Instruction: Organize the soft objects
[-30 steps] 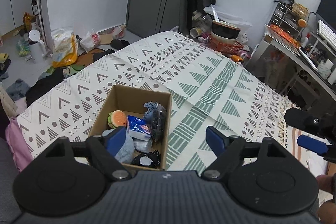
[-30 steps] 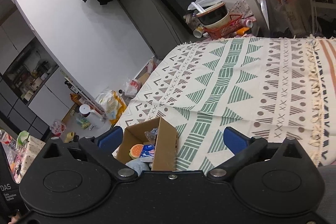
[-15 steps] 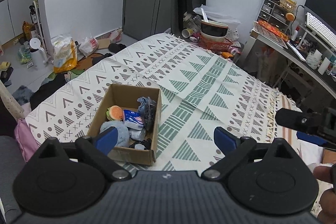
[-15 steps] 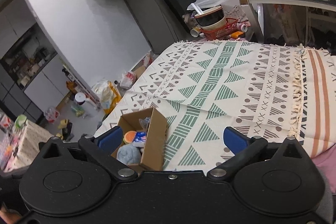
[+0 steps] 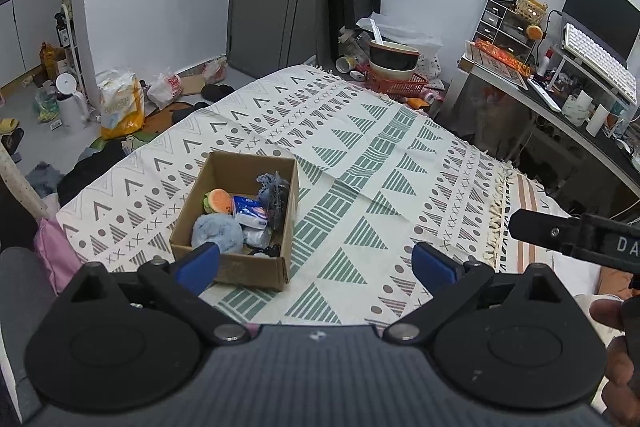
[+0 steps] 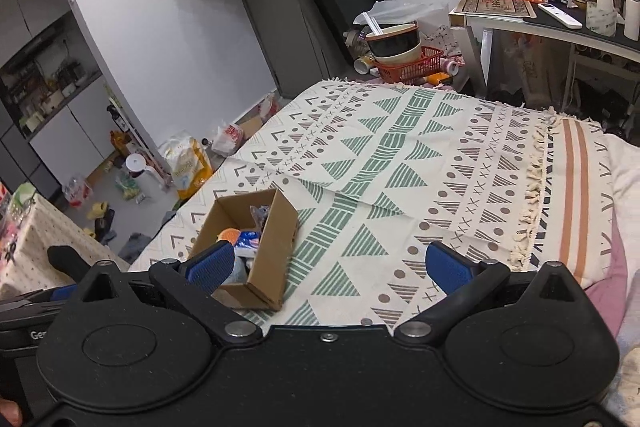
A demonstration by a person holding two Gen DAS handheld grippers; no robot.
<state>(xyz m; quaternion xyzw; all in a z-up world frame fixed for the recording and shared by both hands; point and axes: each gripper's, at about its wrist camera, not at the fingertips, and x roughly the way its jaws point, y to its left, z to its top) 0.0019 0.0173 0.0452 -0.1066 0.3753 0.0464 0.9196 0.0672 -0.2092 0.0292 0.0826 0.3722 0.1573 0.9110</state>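
Two grippers hover above a bed draped in a patterned blanket (image 5: 360,155), both with their blue pads spread wide and nothing between them: the left gripper (image 5: 316,263) and the right gripper (image 6: 330,267). A cardboard box (image 5: 236,267) sits on the blanket near its lower-left part, holding the soft things: a burger plush (image 5: 219,201), a fluffy blue toy (image 5: 218,233), a blue tissue pack (image 5: 250,207) and a dark mesh bundle (image 5: 276,195).
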